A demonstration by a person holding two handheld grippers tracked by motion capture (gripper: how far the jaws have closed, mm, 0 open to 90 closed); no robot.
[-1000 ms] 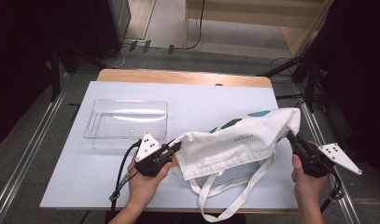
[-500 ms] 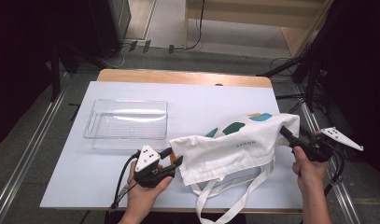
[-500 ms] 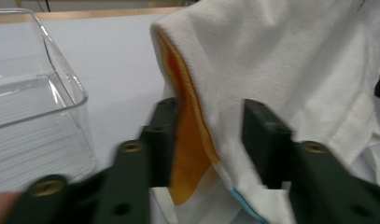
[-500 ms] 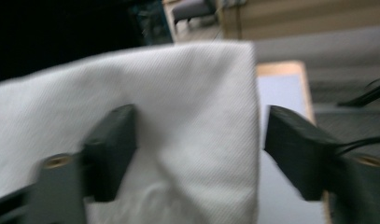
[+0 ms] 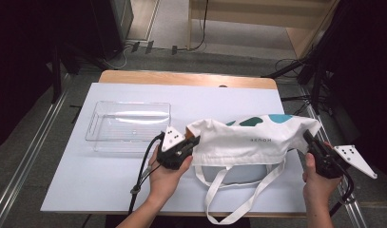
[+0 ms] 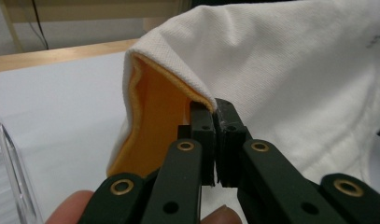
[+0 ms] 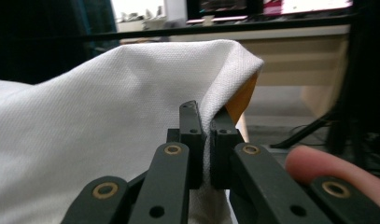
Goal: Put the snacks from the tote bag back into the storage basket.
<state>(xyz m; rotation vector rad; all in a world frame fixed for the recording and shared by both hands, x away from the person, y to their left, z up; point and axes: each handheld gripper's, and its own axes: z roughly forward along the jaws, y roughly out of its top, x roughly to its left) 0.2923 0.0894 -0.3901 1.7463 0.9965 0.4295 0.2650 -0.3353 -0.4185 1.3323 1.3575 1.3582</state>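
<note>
Two grippers hold one white bag (image 5: 250,140) stretched between them above the near right part of the table (image 5: 110,183). In the high view the left gripper (image 5: 195,141) pinches the bag's left edge, and the right gripper (image 5: 309,138) pinches its right corner — the cloth hangs taut from one to the other, with teal patches showing along its top edge. Both straps (image 5: 238,190) droop from the bag's underside down to the tabletop, looping toward the near edge. In the left gripper view the jaws are shut tight on the hem, right where the white outer cloth folds over an orange lining (image 6: 155,126); a fingertip of the hand shows at the bottom. In the right gripper view the jaws are likewise clamped on a fold of white cloth, with a sliver of orange lining just past them. A clear tray (image 5: 129,126) sits on the table to the left of the bag — near the left gripper, but apart from it.
</note>
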